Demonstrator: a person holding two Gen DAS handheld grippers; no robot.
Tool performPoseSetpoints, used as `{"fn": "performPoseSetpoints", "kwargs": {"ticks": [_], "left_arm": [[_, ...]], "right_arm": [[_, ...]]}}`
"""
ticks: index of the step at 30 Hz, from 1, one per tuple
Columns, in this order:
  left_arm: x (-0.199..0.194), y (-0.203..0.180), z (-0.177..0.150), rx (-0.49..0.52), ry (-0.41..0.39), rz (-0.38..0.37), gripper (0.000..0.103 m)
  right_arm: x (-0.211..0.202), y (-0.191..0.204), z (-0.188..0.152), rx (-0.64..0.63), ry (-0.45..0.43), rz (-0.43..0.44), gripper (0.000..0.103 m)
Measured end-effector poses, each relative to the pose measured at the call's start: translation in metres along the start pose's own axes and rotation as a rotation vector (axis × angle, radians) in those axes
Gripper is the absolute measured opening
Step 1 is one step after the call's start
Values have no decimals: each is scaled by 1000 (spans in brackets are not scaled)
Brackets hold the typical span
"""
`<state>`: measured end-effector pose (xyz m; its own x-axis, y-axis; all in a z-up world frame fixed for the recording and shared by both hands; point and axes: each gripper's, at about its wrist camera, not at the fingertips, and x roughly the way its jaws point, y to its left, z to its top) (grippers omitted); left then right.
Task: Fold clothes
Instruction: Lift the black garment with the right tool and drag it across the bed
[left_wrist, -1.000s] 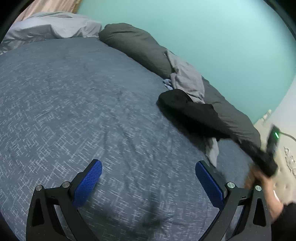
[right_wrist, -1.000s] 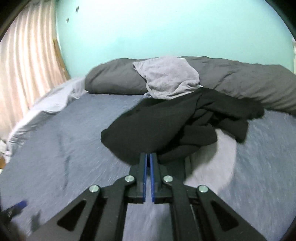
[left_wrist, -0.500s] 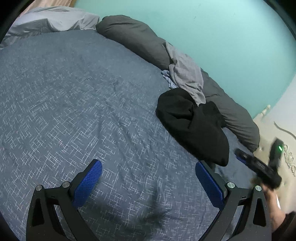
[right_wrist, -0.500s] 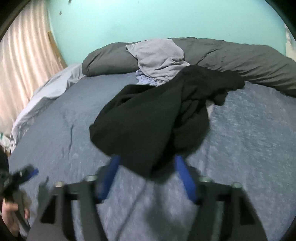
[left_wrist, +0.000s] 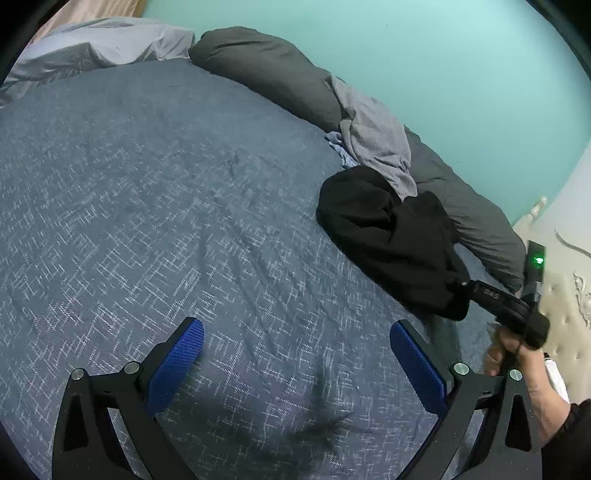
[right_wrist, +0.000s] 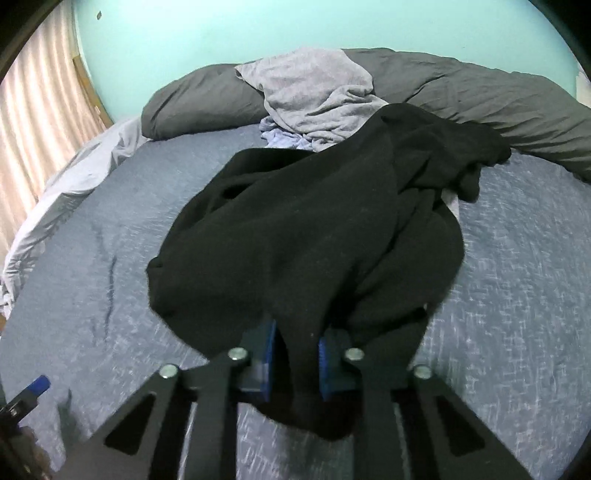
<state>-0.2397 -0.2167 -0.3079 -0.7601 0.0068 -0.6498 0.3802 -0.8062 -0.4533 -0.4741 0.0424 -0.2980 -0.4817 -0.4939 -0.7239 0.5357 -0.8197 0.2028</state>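
Observation:
A crumpled black garment (right_wrist: 295, 229) lies on the blue bed cover (right_wrist: 92, 240); the left wrist view shows this black garment (left_wrist: 388, 236) at the right. My right gripper (right_wrist: 295, 343) has a fold of the garment's near edge between its blue pads, and its jaws are closing on it. From the left wrist view, the right gripper (left_wrist: 465, 286) reaches into the garment from the right, held by a hand (left_wrist: 517, 354). My left gripper (left_wrist: 295, 328) stands open over bare bed cover (left_wrist: 147, 203), with nothing between its fingers.
A grey garment (right_wrist: 314, 88) and a light-blue one (right_wrist: 280, 138) lie behind the black one, against a rolled dark grey duvet (right_wrist: 498, 99) along the teal wall. A pale sheet (right_wrist: 74, 173) and a curtain (right_wrist: 33, 103) are at the left. A padded headboard (left_wrist: 569, 302) stands at the right.
The right gripper opened wide, sank and closed again on the black garment's near edge. The garment now lies slacker on the bed. The left gripper has hardly moved.

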Motion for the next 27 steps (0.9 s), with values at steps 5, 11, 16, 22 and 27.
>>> {"fn": "performPoseSetpoints", "kwargs": {"ticks": [5,11,16,22,27], "left_arm": [[-2,-8,-3,16,15,-17,103],[-13,-18,-4,27,6,-37,103],[-29,-31,-12,74,2,-44,103],[-46,-41,-28,114,14,-65,103],[-55,-50,-45,158,27,-76,103]], "right_arm": [[-47,8,-5,-16,-55,43,10],[-137,20,-12,-24,-128,100,10],[-209,27,-37,-6,-168,150,10],[-247,21,-112,72,-139,179,10],[-228,-2,-182,179,-60,76,11]]}}
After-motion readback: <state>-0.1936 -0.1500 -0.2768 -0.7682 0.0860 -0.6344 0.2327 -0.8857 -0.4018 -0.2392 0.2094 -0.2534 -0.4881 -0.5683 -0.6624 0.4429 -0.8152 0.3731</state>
